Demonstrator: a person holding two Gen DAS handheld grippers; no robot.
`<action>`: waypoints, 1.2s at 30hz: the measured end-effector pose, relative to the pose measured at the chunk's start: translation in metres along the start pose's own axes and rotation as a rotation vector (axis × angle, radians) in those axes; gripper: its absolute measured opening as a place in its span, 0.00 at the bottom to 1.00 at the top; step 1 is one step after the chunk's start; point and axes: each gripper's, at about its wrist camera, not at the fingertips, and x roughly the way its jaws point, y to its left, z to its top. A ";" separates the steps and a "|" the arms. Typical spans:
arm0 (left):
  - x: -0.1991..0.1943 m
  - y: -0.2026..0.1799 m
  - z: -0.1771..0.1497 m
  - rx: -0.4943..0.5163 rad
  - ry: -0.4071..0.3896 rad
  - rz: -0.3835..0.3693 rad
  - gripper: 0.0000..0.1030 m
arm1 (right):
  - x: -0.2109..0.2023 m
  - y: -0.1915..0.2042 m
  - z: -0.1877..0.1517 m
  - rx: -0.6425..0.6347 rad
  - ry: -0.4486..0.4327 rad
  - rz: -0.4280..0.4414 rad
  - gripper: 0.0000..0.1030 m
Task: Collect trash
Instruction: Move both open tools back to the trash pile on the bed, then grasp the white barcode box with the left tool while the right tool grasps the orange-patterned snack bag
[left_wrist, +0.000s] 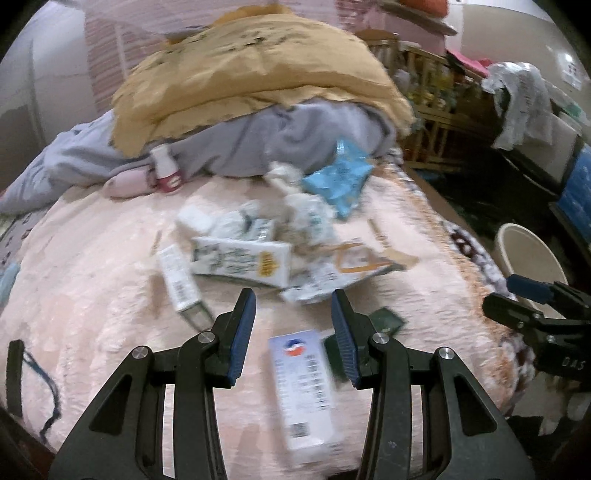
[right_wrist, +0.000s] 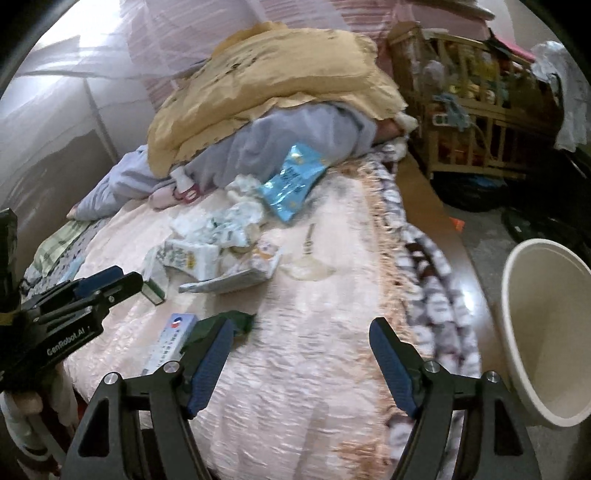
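Trash pile (left_wrist: 258, 251) on pink bedspread (left_wrist: 92, 288), mid-bed: cartons, crumpled wrappers, blue packet (left_wrist: 338, 177) near grey bedding. White box (left_wrist: 304, 391) and dark green wrapper (right_wrist: 229, 325) lie nearer bed edge. Left hand-held gripper (left_wrist: 293, 310) over white box, jaws apart, nothing gripped. Right hand-held gripper (right_wrist: 303, 336) jaws wide apart over bare bedspread, empty. Cream bin (right_wrist: 546, 332) on floor just beside bed, at right. Frames blurred.

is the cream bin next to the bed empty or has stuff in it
Empty as far as it shows: the cream bin beside the bed shows only bare inner wall; its bottom is out of view.
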 end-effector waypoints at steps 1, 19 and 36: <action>0.000 0.006 -0.001 -0.007 0.001 0.010 0.39 | 0.003 0.004 0.000 -0.007 0.004 0.004 0.72; 0.044 0.102 -0.004 -0.265 0.076 0.037 0.54 | 0.074 0.025 0.036 0.032 0.083 0.097 0.73; 0.114 0.129 0.002 -0.325 0.190 -0.010 0.32 | 0.165 0.020 0.049 0.146 0.224 0.192 0.39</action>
